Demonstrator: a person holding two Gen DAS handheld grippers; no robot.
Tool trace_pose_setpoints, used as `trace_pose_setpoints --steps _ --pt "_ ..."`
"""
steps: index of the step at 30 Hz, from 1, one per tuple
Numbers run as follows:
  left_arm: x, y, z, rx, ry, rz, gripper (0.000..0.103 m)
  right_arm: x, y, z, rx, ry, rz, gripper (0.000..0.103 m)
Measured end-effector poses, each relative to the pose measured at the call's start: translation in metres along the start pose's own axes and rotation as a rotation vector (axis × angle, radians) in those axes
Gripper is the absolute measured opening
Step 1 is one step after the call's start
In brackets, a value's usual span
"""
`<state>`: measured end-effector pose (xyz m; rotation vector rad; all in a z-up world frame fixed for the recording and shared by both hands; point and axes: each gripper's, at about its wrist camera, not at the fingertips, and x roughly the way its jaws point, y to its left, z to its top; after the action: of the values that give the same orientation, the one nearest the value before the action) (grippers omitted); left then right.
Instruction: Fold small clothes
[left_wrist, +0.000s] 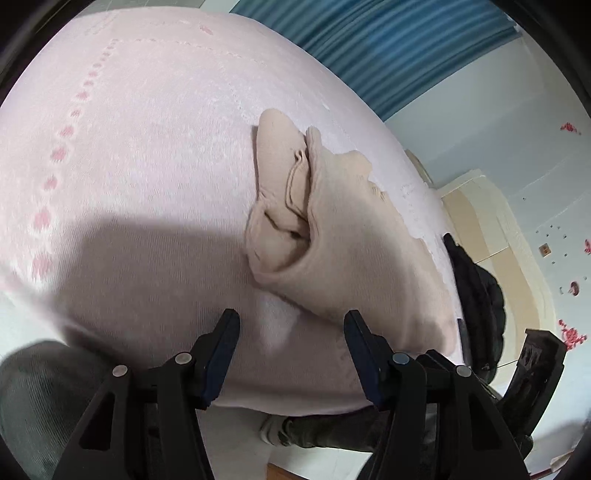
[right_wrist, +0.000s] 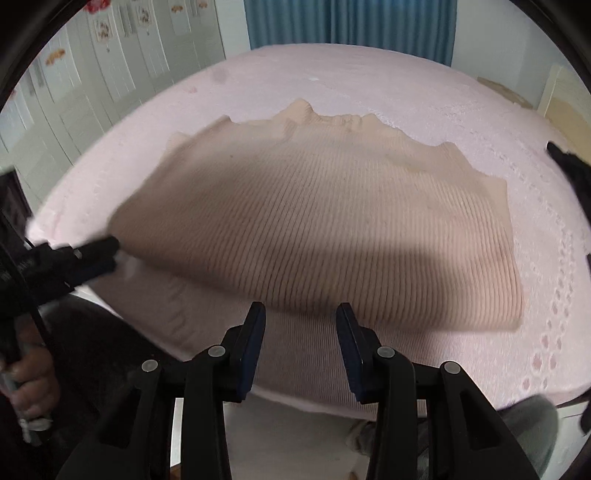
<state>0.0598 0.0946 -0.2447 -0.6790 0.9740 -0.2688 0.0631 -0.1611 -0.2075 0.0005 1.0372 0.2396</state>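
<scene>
Pink bedcover (left_wrist: 129, 166) lies bare left of the sweater (left_wrist: 332, 229), seemingly unobstructed.

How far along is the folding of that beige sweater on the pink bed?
Partly done, it seems: the beige ribbed sweater lies on the pink bedspread as a compact, roughly rectangular bundle, with layers of fabric showing at one end. Nothing is in hand: the left gripper and right gripper both hover open and empty at its near edge. Left: probably another fold or tidying; I cannot tell how many folds are intended.
</scene>
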Motion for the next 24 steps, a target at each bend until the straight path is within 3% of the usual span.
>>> trace_pose_setpoints --steps 6,11,15,18,20,24 --pt "0.019 -0.003 0.013 -0.047 0.004 -0.025 0.057 -0.023 -0.033 -0.002 0.080 -0.086 0.025 0.040" --pt "0.042 -0.016 0.037 -0.072 -0.026 0.024 0.055 -0.031 -0.073 -0.005 0.152 -0.154 -0.023 0.040" --pt "0.056 -0.021 0.055 -0.099 -0.050 0.055 0.055 -0.033 -0.117 -0.017 0.293 -0.203 0.022 0.040" --pt "0.063 -0.024 0.068 -0.129 -0.055 0.103 0.042 -0.031 -0.138 -0.029 0.363 -0.211 0.064 0.040" --pt "0.067 -0.031 0.073 -0.136 -0.058 0.148 0.026 -0.032 -0.149 -0.031 0.395 -0.216 0.099 0.040" --pt "0.063 -0.058 0.079 -0.095 -0.101 0.221 0.021 -0.043 -0.157 -0.038 0.387 -0.271 0.089 0.040"
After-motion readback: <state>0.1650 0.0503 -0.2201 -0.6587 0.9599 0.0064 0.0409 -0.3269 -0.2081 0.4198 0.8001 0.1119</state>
